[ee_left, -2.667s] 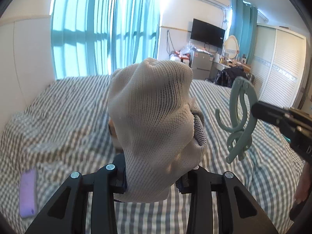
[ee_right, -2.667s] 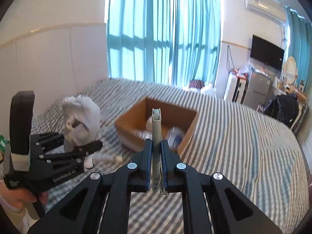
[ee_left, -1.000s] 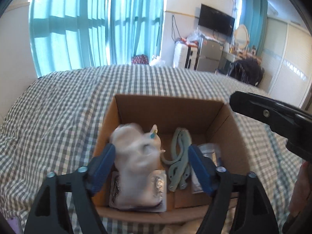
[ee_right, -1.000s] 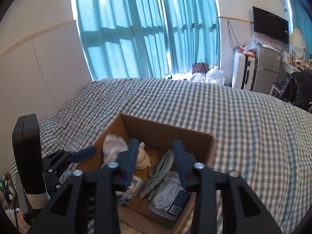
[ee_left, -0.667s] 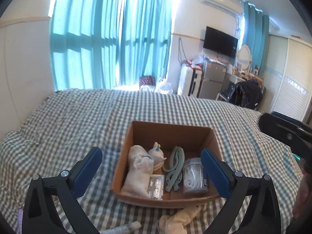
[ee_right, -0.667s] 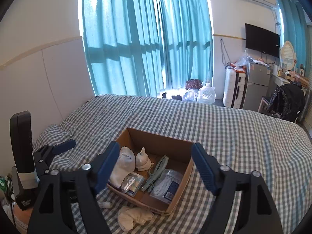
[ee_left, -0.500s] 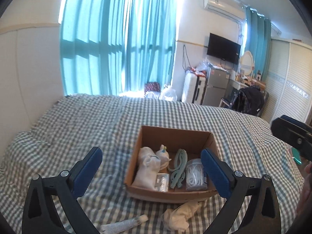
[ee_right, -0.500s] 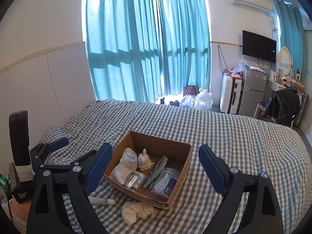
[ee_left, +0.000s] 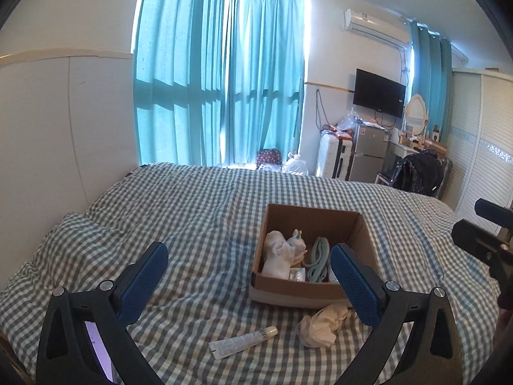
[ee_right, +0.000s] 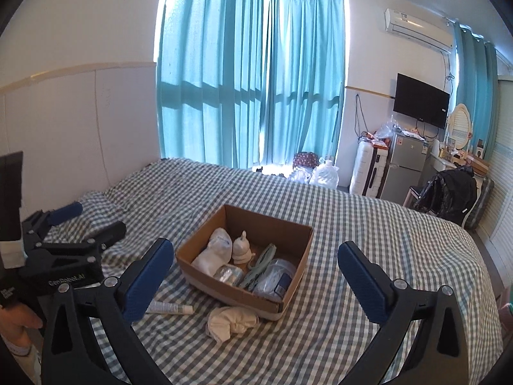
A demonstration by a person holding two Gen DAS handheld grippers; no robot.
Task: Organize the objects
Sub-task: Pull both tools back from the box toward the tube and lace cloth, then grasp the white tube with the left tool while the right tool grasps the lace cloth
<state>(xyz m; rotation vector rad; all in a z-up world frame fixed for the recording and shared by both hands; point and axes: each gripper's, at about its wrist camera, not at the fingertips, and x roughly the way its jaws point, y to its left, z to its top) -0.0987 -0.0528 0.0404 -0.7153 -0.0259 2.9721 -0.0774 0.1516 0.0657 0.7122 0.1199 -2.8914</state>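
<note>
Box: a brown cardboard box [ee_left: 309, 293] [ee_right: 221, 284], open at the top, resting on the checked bedspread [ee_left: 198, 211] [ee_right: 368, 240] near the middle of the bed
Box contents: a white mesh cloth bundle [ee_left: 275, 255] [ee_right: 214, 250] along one side; beside it a small pale figure [ee_left: 296, 240] [ee_right: 242, 250]; a green hanger [ee_left: 317, 258] [ee_right: 261, 268] lying flat toward the middle; a clear plastic container [ee_right: 274, 277] at the other side; a clear packet [ee_right: 227, 274] against the near wall
Outside the box: a crumpled cream cloth [ee_left: 323, 320] [ee_right: 231, 319] on the bedspread, touching or just beside the box's near wall; a white tube [ee_left: 242, 341] [ee_right: 170, 308] lying flat, near the cloth but apart from it
Left gripper [ee_left: 250, 271] [ee_right: 86, 221]: blue-padded jaws spread wide, nothing between them; held above the bedspread on the near side of the box
Right gripper [ee_right: 256, 271] [ee_left: 481, 227]: blue-padded jaws likewise spread wide and empty; the box appears between them from the wrist view
Far left: a purple phone [ee_left: 99, 353] partly hidden behind the left gripper's frame
Background: teal curtains [ee_left: 221, 96] [ee_right: 250, 89]; a wall television [ee_left: 379, 92] [ee_right: 420, 100]; an air conditioner [ee_left: 376, 27] [ee_right: 418, 25]
</note>
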